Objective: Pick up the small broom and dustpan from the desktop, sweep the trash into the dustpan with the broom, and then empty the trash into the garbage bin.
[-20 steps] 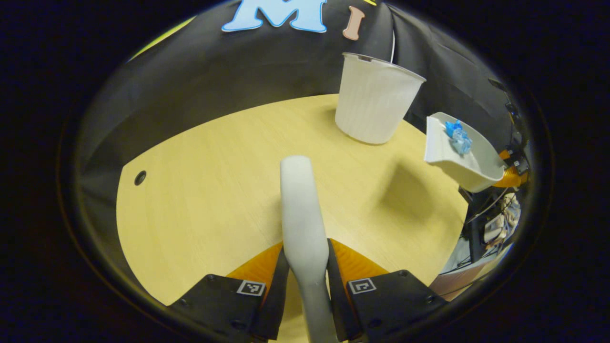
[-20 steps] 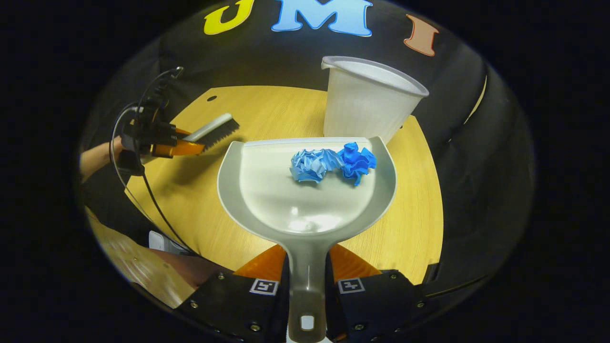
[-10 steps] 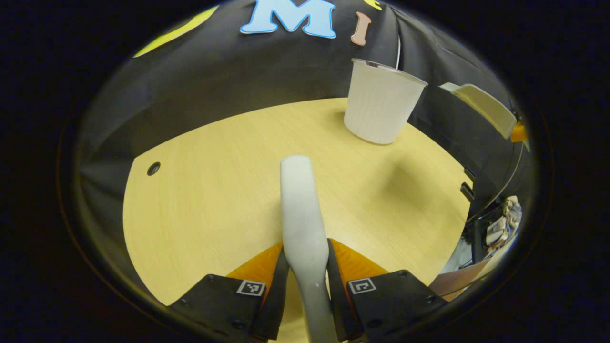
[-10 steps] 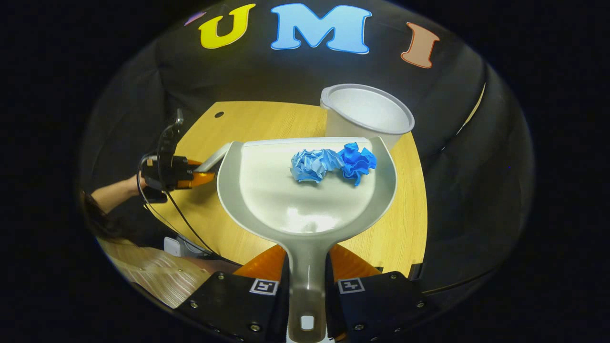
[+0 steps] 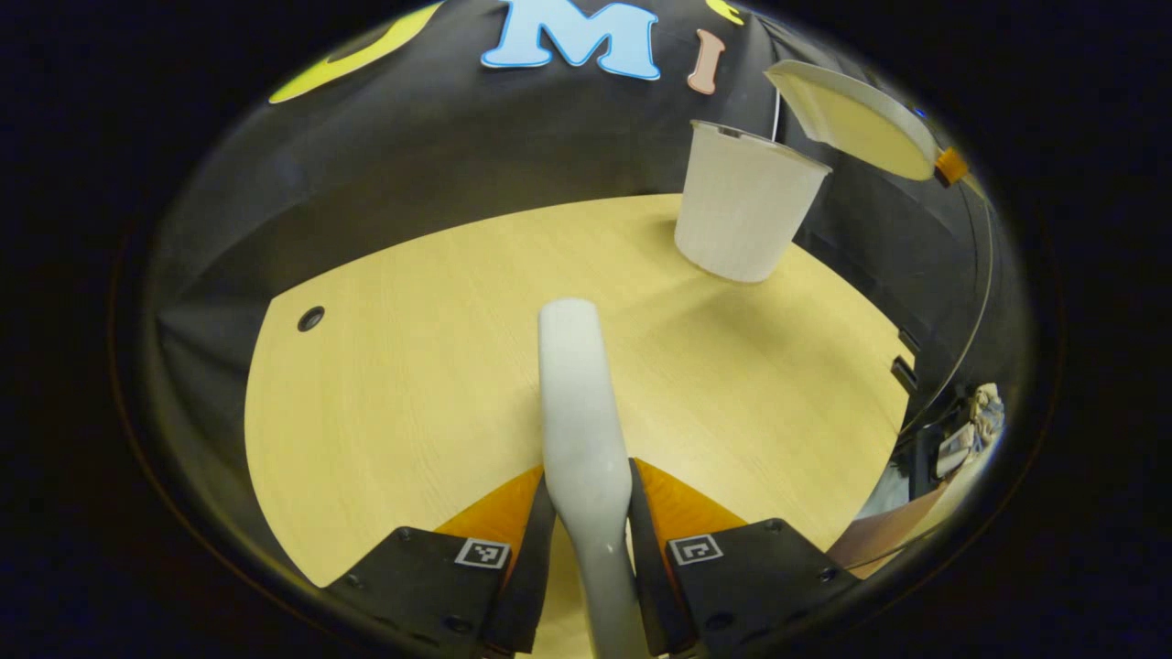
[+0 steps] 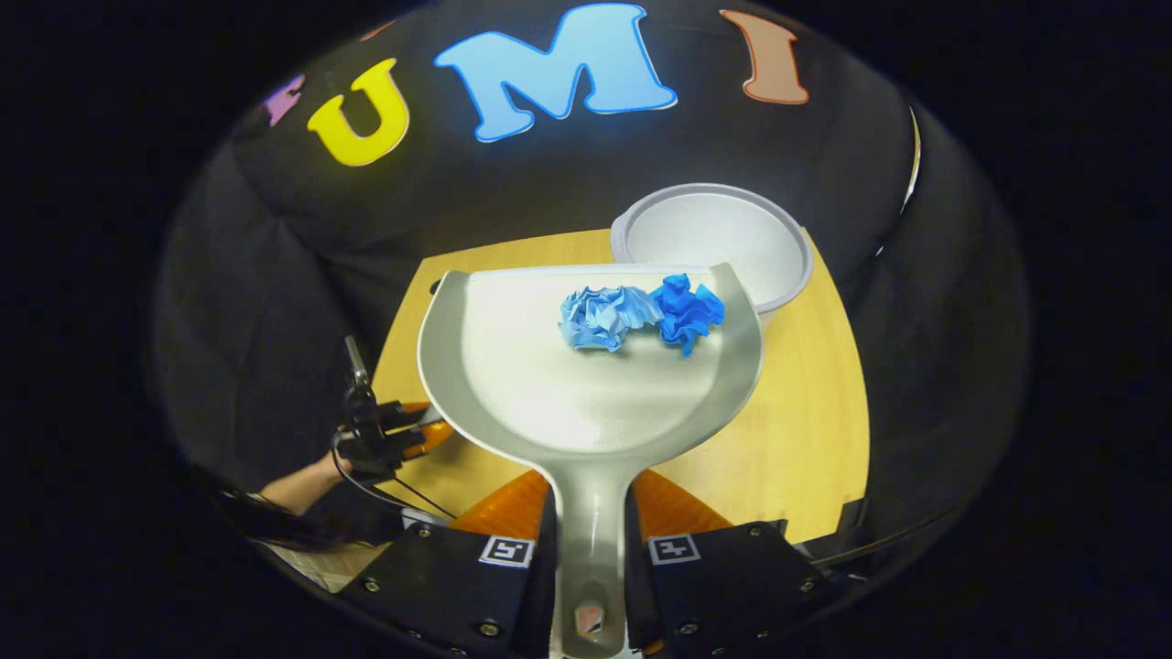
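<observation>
Right gripper [image 6: 586,549] is clamping the dustpan [image 6: 549,394] by its handle, both fingers pressing on the narrow neck just below the scoop. The pan is sitting raised above the desk [image 6: 806,439], its front lip overlapping the near rim of the bin [image 6: 723,233] in the right gripper view. Two crumpled paper wads [image 6: 641,316], light blue and darker blue, are resting touching each other near the front lip, on the bin side.

Left gripper [image 5: 586,540] is gripping the broom [image 5: 577,394] by its handle, fingers closed on either side; the bristles are hidden from this camera. The left gripper view is also showing the pan's underside [image 5: 856,119] held up above and just right of the bin [image 5: 746,215].

Handling judgement: the pan is looking like stiff, glossy plastic, light, and the handle neck is the sensible hold, since it keeps the scoop free to tip. The smooth floor is likely offering the wads little friction, so they are probably going to slide at a modest forward tilt. The paper is very light and springy; it may bounce or catch the rim, so the lip should be well over the bin's mouth before tipping. The bin is looking thin-walled and light, so knocking it with the pan risks shifting it.
</observation>
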